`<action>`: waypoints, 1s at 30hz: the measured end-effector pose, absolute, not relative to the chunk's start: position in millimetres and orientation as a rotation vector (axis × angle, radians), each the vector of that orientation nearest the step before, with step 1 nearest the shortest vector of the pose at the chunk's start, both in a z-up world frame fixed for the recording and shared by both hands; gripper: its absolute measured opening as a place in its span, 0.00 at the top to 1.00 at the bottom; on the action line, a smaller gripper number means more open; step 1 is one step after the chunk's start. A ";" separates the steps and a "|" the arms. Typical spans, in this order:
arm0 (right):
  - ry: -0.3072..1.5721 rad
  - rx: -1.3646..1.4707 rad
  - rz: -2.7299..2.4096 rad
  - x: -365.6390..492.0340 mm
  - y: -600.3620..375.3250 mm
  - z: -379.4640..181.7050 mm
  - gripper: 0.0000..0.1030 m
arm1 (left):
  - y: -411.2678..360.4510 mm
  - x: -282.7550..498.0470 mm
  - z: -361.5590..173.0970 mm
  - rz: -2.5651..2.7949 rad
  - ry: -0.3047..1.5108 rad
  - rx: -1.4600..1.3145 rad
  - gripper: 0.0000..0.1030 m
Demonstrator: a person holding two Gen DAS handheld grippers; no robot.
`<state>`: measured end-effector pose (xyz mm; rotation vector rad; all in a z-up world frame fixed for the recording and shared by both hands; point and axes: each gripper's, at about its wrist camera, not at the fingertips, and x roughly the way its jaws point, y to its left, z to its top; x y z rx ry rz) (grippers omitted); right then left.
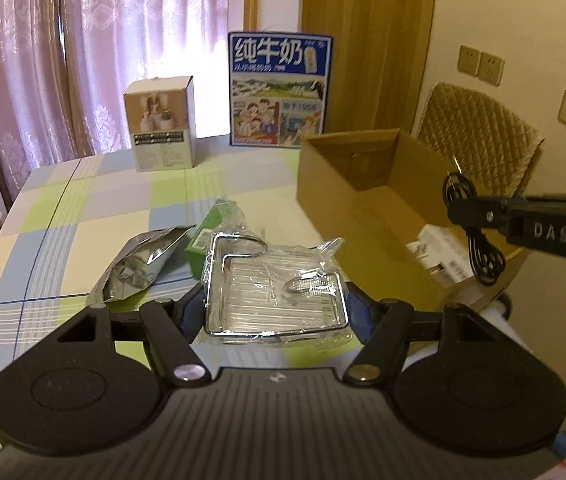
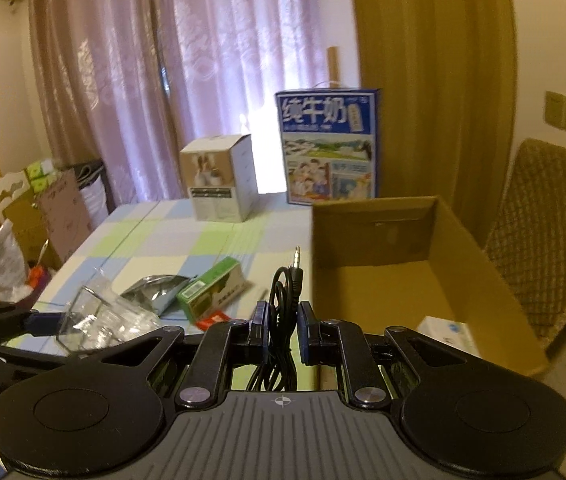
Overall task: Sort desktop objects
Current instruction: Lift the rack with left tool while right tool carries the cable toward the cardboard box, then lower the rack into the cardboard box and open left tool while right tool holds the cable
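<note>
Right tool (image 2: 281, 326) clamped on black cable (image 2: 283, 292); left tool (image 1: 277, 306) gripping wrapped chrome rack (image 1: 275, 300); "DAS" lettering.

We see each gripper (image 2: 281, 330) as black linkage arms, 2 round discs, silver screws, blue pads (image 2: 259, 322), ribbed grey housing.
</note>
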<state>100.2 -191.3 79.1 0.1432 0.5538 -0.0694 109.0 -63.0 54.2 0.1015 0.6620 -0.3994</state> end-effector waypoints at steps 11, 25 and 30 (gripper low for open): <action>0.559 0.186 -0.183 53.9 -240.1 85.9 0.90 | -106.0 90.1 74.3 -0.486 0.642 0.096 0.36; 0.578 0.207 -0.258 39.9 -286.3 81.1 0.90 | -156.2 96.5 68.6 -0.568 0.658 0.094 0.36; 0.583 0.212 -0.267 43.6 -295.6 76.3 0.89 | -166.4 103.3 65.2 -0.584 0.667 0.087 0.36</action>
